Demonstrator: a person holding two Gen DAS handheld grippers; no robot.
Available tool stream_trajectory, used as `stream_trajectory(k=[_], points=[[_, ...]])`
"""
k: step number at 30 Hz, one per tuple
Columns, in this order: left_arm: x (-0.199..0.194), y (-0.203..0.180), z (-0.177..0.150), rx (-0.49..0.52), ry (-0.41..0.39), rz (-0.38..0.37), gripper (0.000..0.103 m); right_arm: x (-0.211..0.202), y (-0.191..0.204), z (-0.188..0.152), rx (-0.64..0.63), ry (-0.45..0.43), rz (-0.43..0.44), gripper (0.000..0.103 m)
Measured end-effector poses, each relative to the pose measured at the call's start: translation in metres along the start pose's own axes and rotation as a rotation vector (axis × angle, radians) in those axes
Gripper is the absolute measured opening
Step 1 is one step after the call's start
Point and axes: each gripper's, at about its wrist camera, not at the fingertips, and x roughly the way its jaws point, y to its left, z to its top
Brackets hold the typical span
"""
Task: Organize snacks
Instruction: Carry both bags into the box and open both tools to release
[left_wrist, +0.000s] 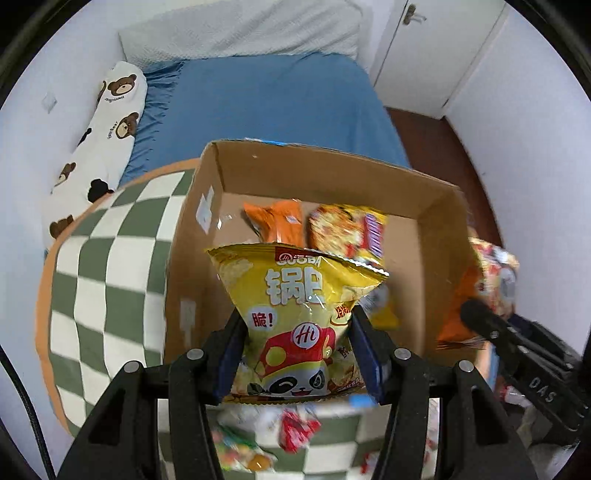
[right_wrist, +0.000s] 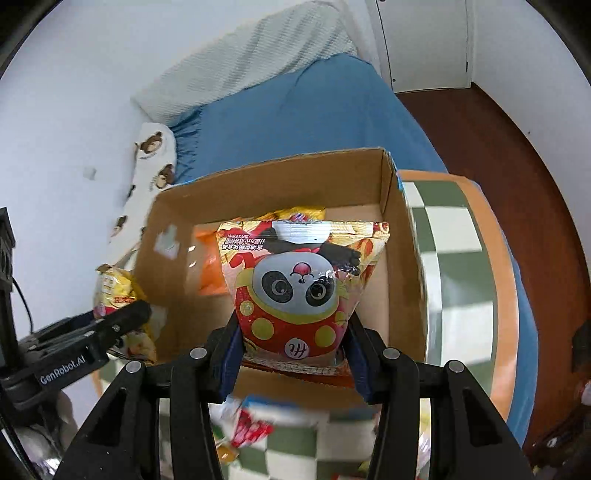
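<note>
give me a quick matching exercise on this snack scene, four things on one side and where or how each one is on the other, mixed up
Things:
1. yellow chip bag
2. red panda bag
3. orange snack pack
4. bear-print pillow

Places or states:
A. lying inside the cardboard box
B. on the bed against the wall
C. clamped in the left gripper
D. held upside down in the right gripper

Pairs: 1-C, 2-D, 3-A, 4-B

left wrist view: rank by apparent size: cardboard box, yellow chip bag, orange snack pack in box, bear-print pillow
1. cardboard box
2. yellow chip bag, though it is nearest the camera
3. bear-print pillow
4. orange snack pack, partly hidden
</note>
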Motion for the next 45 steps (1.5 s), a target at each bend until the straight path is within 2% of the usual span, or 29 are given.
stream_trajectory(k=[7,14,15,16,17,18,19,22,28,32,41,45], points=[[0.070,0.016,0.047,0.006,0.073,0.085,0.052,0.064,-0.019,0.043,0.003,0.057,-0.047,0.052],[0.112,0.034,0.078,-0.006,0.125,0.121,0.054,0.107,-0.022,0.066,-0.014,0.095,-0.070,0.052],[0.117,0.036,0.080,-0.005,0.134,0.119,0.054,0.112,-0.022,0.069,-0.017,0.102,-0.078,0.054],[0.120,0.037,0.082,-0.005,0.141,0.116,0.055,0.120,-0.022,0.073,-0.018,0.115,-0.093,0.067],[0.123,0.038,0.083,-0.008,0.146,0.118,0.060,0.122,-0.021,0.074,-0.018,0.121,-0.100,0.077],[0.126,0.039,0.085,-0.010,0.149,0.116,0.064,0.128,-0.020,0.076,-0.019,0.134,-0.105,0.093],[0.128,0.040,0.085,-0.012,0.150,0.113,0.070,0.130,-0.019,0.076,-0.018,0.142,-0.104,0.095],[0.127,0.042,0.086,-0.021,0.132,0.102,0.073,0.134,-0.015,0.077,-0.025,0.144,-0.116,0.095],[0.118,0.038,0.079,-0.026,0.118,0.083,0.074,0.133,-0.014,0.073,-0.007,0.149,-0.101,0.095],[0.106,0.037,0.063,-0.042,0.085,0.067,0.074,0.122,-0.013,0.057,-0.007,0.136,-0.101,0.095],[0.071,0.027,0.014,-0.004,-0.004,0.081,0.073,0.094,-0.007,0.016,-0.017,0.097,-0.110,0.095],[0.047,0.018,-0.008,0.019,-0.057,0.085,0.073,0.073,0.000,0.000,-0.041,0.050,-0.122,0.095]])
